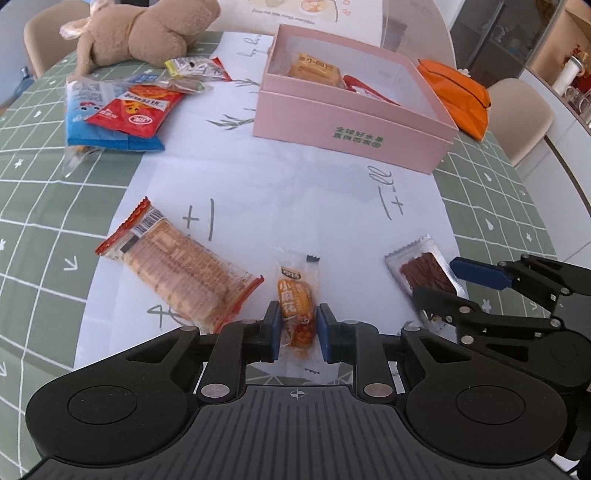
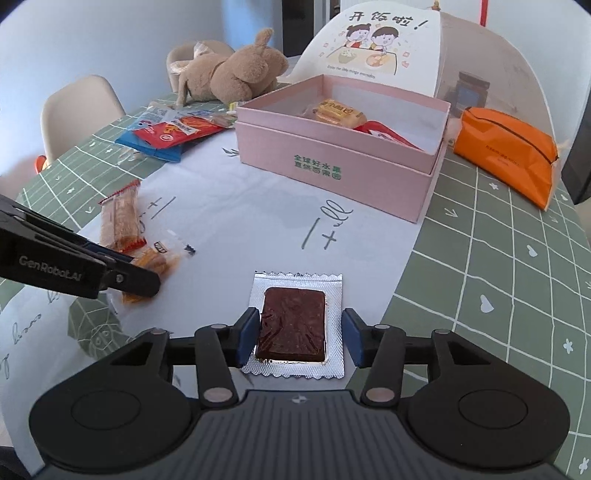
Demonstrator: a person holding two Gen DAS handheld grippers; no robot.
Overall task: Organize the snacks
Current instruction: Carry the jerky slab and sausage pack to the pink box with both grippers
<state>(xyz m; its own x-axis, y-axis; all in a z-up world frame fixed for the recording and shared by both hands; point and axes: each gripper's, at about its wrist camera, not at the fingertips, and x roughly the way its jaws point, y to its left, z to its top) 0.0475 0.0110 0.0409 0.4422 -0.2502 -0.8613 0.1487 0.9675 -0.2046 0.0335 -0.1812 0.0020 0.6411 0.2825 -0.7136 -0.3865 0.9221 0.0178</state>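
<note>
Beside the pink box [image 2: 332, 166], an orange pouch [image 2: 506, 155].

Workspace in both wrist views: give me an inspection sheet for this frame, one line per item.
Surface: table under a green grid cloth with a white runner down the middle.
Job's things: open pink box already holding a few snacks; cracker pack, orange snack and foil-sealed brown bar lie on the runner; a pile of packets sits at the far left.
Clutter: plush toy; orange pouch.
Grippers: left gripper straddles the orange snack, pads apart from it; right gripper straddles the bar, open.
Cables: nothing seen.
Surroundings: chairs; mesh food cover behind the box.
</note>
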